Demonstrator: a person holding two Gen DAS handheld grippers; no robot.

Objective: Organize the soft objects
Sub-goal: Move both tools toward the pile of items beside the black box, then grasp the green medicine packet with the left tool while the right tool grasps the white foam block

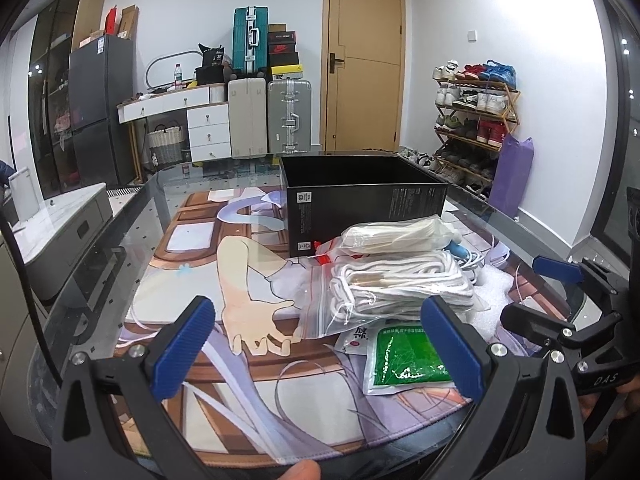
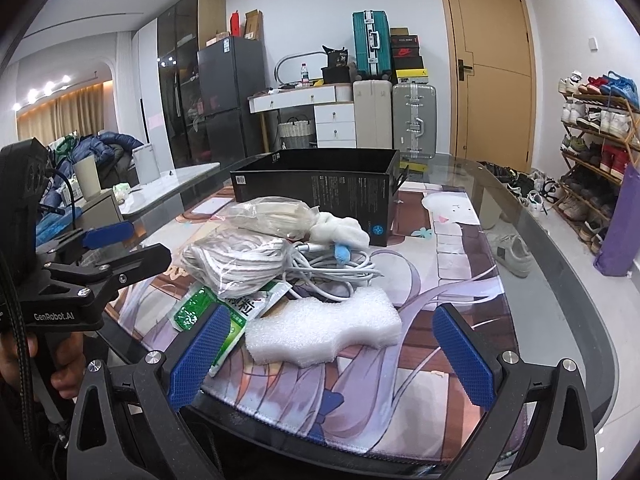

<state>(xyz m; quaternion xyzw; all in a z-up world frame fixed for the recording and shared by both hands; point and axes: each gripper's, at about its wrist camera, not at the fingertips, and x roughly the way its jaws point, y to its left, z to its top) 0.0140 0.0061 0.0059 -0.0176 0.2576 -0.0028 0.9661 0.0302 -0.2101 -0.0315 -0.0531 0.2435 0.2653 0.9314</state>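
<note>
An open black box (image 1: 360, 196) (image 2: 320, 184) stands at the back of the printed mat. In front of it lies a pile: a clear bag of white rope (image 1: 384, 292) (image 2: 236, 264), a bag of cream cloth (image 1: 400, 236) (image 2: 276, 216), a white cable (image 2: 332, 268), a green packet (image 1: 408, 356) (image 2: 208, 316) and a white foam block (image 2: 324, 332). My left gripper (image 1: 324, 348) is open and empty, just before the rope bag. My right gripper (image 2: 332, 356) is open and empty, its fingers either side of the foam block.
The mat (image 1: 192, 280) covers a glass table (image 2: 560, 300) with a curved edge. The right gripper shows in the left wrist view (image 1: 568, 304); the left gripper shows in the right wrist view (image 2: 100, 256). Suitcases, a door and a shoe rack stand behind.
</note>
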